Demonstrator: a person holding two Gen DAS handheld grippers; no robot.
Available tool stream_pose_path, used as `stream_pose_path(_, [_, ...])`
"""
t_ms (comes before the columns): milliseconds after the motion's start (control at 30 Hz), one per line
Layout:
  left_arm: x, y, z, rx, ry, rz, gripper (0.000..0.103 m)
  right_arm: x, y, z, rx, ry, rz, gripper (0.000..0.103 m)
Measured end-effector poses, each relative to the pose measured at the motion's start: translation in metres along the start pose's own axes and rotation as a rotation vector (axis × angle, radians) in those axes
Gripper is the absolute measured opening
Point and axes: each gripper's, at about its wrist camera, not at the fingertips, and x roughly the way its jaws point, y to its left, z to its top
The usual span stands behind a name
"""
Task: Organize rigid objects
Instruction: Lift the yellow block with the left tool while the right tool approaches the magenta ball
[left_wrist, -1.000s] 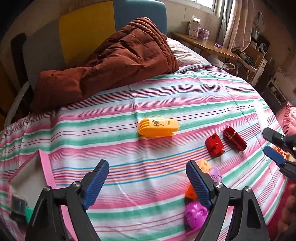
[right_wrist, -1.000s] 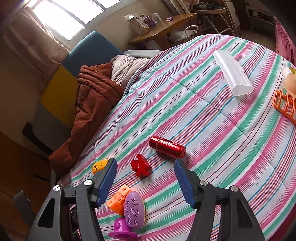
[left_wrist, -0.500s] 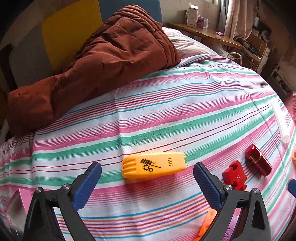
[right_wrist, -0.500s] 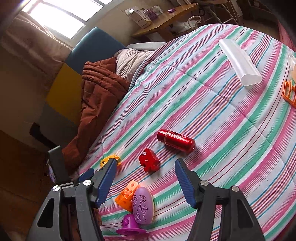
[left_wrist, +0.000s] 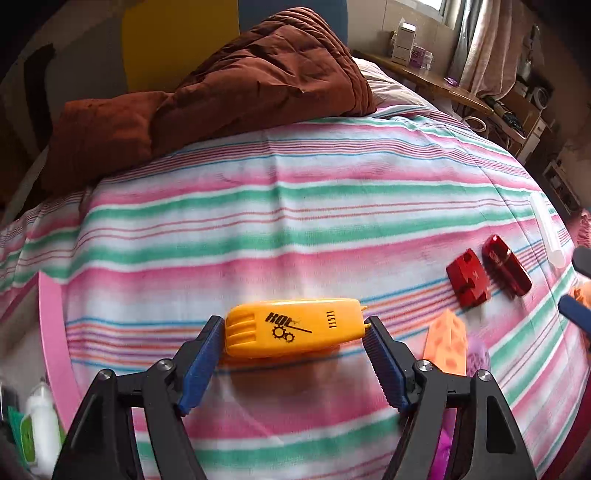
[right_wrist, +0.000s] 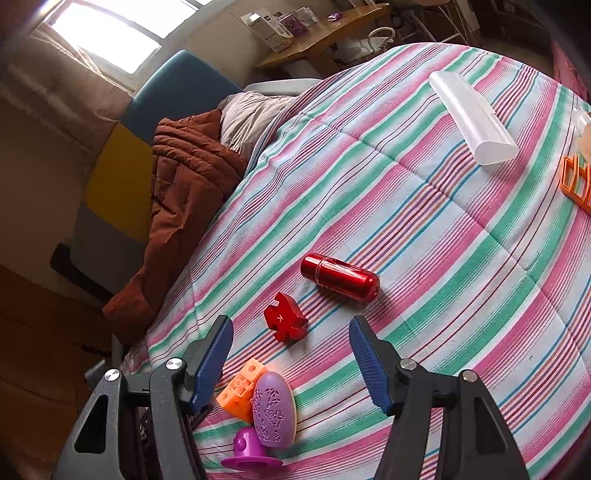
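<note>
Clipper body of yellow plastic (left_wrist: 293, 328), oblong, with black gear markings, lies lengthwise on the striped pink, green and white bedspread (left_wrist: 295, 206). The left gripper (left_wrist: 293, 326) straddles it; its jaws are closing, the blue ribbed pads at the two ends of the clipper. Whether the pads already press on it cannot be told.

To the right lie a red plastic block with notched edges (left_wrist: 468, 282) and a glossy red metal cylinder (left_wrist: 506, 269), close together and apart from the clipper. An orange studded brick (left_wrist: 445, 341) is partly behind the gripper's right finger; a purple item beside it is blurred.

In the right wrist view the right gripper (right_wrist: 291, 363) hangs spread over the bedspread, nothing between its pads. A purple embossed oval (right_wrist: 274, 410) leans over the brick, covering part of a magenta flanged piece (right_wrist: 249, 448). A frosted clear case (right_wrist: 472, 118) lies well apart; an orange rack (right_wrist: 576, 182) is cut off by the frame edge.
</note>
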Motion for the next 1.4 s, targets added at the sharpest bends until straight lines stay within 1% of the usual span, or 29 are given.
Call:
stream_pose_path(167, [-0.025,-0.012,-0.043,0.008,-0.011,-0.008,0.076,0.002,-0.005,0.000,0.010,0.007,-0.014,0.066])
stream_pose_path(300, [-0.044,-0.021,-0.076,0.030,-0.041,-0.006,0.076,0.006,-0.007,0.000,0.020,0.022,-0.019,0.066])
stream_pose_path(333, [-0.046,-0.024,-0.083,0.037,-0.039,-0.006,0.072,0.006,-0.008,0.000,0.025,0.024,-0.020,0.066])
stream_pose_path(367, [-0.046,-0.025,-0.089,0.039,-0.028,-0.009,0.071,0.007,-0.010,0.000,0.030,0.026,-0.025,0.066])
stream_pose_path(467, [-0.049,-0.029,-0.100,0.059,-0.047,0.008,0.070,0.009,-0.015,0.000,0.052,0.027,-0.043,0.066])
stream_pose_path(633, [-0.052,-0.031,-0.108,0.074,-0.063,0.013,0.070,0.015,-0.021,-0.001,0.078,0.048,-0.072,0.066])
stream_pose_path(767, [-0.056,-0.030,-0.113,0.077,-0.088,0.008,0.070,0.020,-0.016,-0.004,0.052,0.074,-0.068,0.066])
stream_pose_path(867, [-0.059,-0.026,-0.116,0.070,-0.097,-0.022,0.070,0.023,-0.011,-0.006,0.032,0.092,-0.055,0.066])
stream_pose_path(967, [-0.059,-0.023,-0.120,0.088,-0.112,-0.045,0.070,0.025,-0.008,-0.007,0.020,0.103,-0.050,0.066])
stream_pose_path(1067, [-0.058,-0.022,-0.120,0.087,-0.117,-0.067,0.070,0.027,-0.006,-0.008,0.003,0.118,-0.058,0.066])
stream_pose_path(1133, [-0.057,-0.023,-0.120,0.094,-0.125,-0.067,0.072,0.029,-0.004,-0.008,-0.004,0.130,-0.060,0.066])
stream_pose_path(1400, [-0.055,-0.022,-0.117,0.081,-0.129,-0.065,0.072,0.034,-0.003,-0.008,-0.023,0.151,-0.063,0.066])
